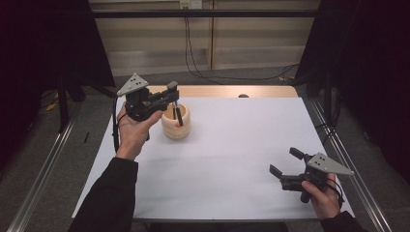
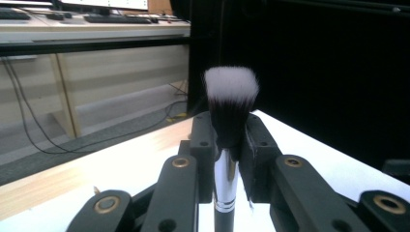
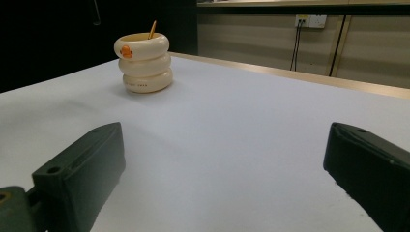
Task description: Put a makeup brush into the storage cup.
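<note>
My left gripper point(image 1: 172, 93) is raised at the back left of the table and is shut on a makeup brush point(image 1: 178, 114). In the left gripper view the brush point(image 2: 230, 104) stands between the jaws, with white-tipped dark bristles above them and a shiny metal ferrule below. Its dark handle hangs down over the mouth of a cream ringed cup point(image 1: 175, 126); I cannot tell whether its tip touches the cup. My right gripper point(image 1: 286, 161) rests near the front right corner, open and holding nothing. Its view shows the cup point(image 3: 143, 63) far off with a thin orange stick point(image 3: 153, 29) in it.
A white mat point(image 1: 232, 154) covers the table, with a wooden strip point(image 1: 227, 91) along its far edge. Metal rails point(image 1: 343, 154) run down both sides. Cables point(image 1: 193, 63) hang on the back wall, and dark curtains point(image 1: 43, 43) stand left and right.
</note>
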Demonstrator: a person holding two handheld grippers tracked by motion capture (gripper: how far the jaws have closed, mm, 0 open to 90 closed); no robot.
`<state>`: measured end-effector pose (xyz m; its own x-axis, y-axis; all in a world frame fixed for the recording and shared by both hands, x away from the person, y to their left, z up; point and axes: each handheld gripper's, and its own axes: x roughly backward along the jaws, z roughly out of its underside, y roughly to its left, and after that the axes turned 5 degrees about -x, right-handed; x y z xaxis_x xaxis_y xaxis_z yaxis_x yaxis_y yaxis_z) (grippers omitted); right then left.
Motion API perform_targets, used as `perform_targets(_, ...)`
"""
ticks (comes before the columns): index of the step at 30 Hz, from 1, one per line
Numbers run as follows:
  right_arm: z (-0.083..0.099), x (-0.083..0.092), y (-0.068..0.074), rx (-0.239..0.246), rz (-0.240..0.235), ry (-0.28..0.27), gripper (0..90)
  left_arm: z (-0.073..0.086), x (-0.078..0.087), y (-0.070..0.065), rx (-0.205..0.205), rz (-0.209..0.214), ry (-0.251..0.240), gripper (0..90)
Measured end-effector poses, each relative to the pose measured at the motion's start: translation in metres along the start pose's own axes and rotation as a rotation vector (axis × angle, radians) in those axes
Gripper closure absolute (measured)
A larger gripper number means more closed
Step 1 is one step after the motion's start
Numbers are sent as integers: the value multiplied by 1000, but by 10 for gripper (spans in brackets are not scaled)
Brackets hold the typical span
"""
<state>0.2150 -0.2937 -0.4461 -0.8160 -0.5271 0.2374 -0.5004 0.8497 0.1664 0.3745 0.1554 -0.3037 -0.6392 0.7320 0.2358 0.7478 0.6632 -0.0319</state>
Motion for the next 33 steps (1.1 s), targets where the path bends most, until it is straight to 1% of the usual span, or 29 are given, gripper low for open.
perform_targets(2,0,0,0,0,1,2,2,0,-2,4,4,-3,-9,780)
perform_targets(3,0,0,0,-3,-4,2,1,-1,-3,6,1,-15,-4,780)
perform_targets(4,0,0,0,-5,-2,3,2,-1,-4,7,8,-26,-4,779)
perform_targets(5,0,0,0,-7,-2,4,2,-1,-4,9,12,-28,-8,779)
perform_targets(6,0,0,0,-10,-4,6,2,-3,-5,11,12,-43,-2,780)
perform_targets(9,0,0,-1,4,-7,5,3,-7,-6,16,9,-57,-8,780)
perform_targets(10,0,0,-1,1,-9,5,3,-9,-7,17,18,-59,-18,780)
perform_targets(11,0,0,0,-8,-9,8,3,-11,-7,18,4,-56,-20,779)
perform_targets(12,0,0,0,-9,-9,10,4,-12,-9,17,-11,-66,-24,779)
perform_targets(14,0,0,-1,-9,-3,10,3,-13,-13,20,-12,-76,-12,779)
perform_targets(15,0,0,0,-10,-5,12,3,-13,-15,22,-15,-87,-4,779)
perform_targets(16,0,0,0,-12,-8,12,3,-12,-16,25,-11,-88,-5,780)
perform_targets(17,0,1,0,-6,-12,12,3,-11,-18,27,-6,-102,1,779)
perform_targets(19,0,0,0,-9,-8,10,4,-8,-22,32,-1,-105,3,779)
perform_targets(20,0,1,-1,-5,-10,11,4,-7,-24,34,-3,-113,7,779)
perform_targets(22,0,0,-1,-1,-9,10,4,-2,-27,37,-4,-113,1,779)
perform_targets(23,0,1,-1,-3,-10,10,4,1,-29,37,-3,-117,7,779)
perform_targets(24,0,1,-1,-2,-10,11,2,3,-31,38,-13,-121,17,779)
perform_targets(25,0,1,-1,3,-12,12,1,5,-33,38,-9,-131,24,779)
perform_targets(26,0,0,0,-11,-9,13,1,7,-35,40,-9,-126,25,779)
perform_targets(27,0,0,-1,-5,-8,11,1,8,-36,41,-10,-134,28,779)
perform_targets(28,0,0,0,-6,-7,9,1,9,-36,41,-8,-128,27,779)
perform_targets(29,0,0,0,-8,-11,9,1,9,-36,40,-14,-134,31,779)
perform_targets(30,0,0,-1,3,-15,11,1,10,-37,39,-16,-135,34,779)
perform_targets(31,0,0,-1,-3,-13,11,1,12,-37,39,-15,-129,37,778)
perform_targets(32,0,0,-1,-2,-10,10,1,13,-38,38,-12,-137,41,779)
perform_targets(33,0,0,-2,2,-11,11,1,15,-39,39,-13,-127,42,779)
